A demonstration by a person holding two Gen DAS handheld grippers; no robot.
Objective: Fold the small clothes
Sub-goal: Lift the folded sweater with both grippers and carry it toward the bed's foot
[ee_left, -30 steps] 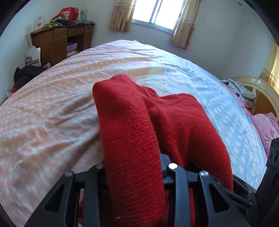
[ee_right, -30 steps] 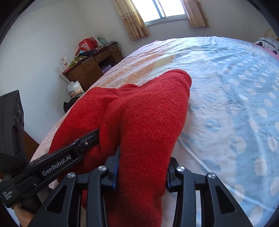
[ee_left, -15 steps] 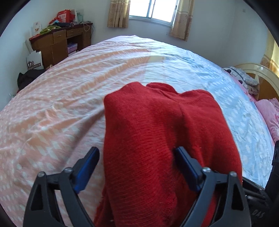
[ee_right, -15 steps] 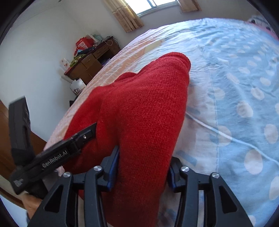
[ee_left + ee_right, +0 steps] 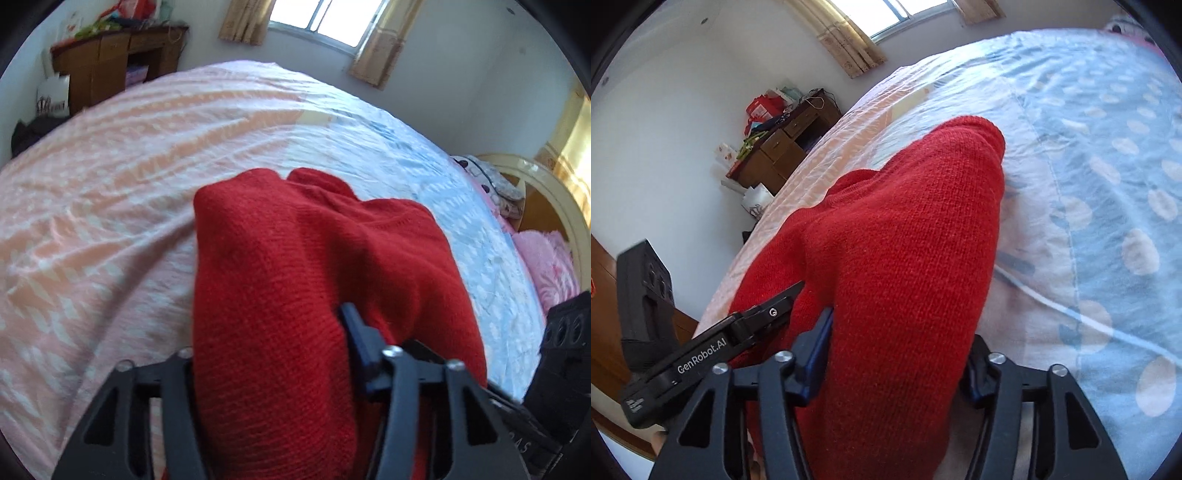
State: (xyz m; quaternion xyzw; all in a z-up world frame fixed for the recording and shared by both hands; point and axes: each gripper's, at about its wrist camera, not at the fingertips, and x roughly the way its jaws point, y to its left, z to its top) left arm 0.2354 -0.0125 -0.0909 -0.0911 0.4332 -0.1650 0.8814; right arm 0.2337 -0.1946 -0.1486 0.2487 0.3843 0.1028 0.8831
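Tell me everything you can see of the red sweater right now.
The red sweater is a plain knit, woolly-looking garment, bunched into a thick fold lying on the bedspread, across its pink and blue halves. Its near end runs between the left tongs, whose jaws have just closed in on it, and, alongside, between the right tongs, whose pads press its sides. No print or buttons show.

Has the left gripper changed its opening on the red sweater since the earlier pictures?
Yes. The left gripper opened wide, then its jaws have just been closing again on the red sweater, which lies on the bed.
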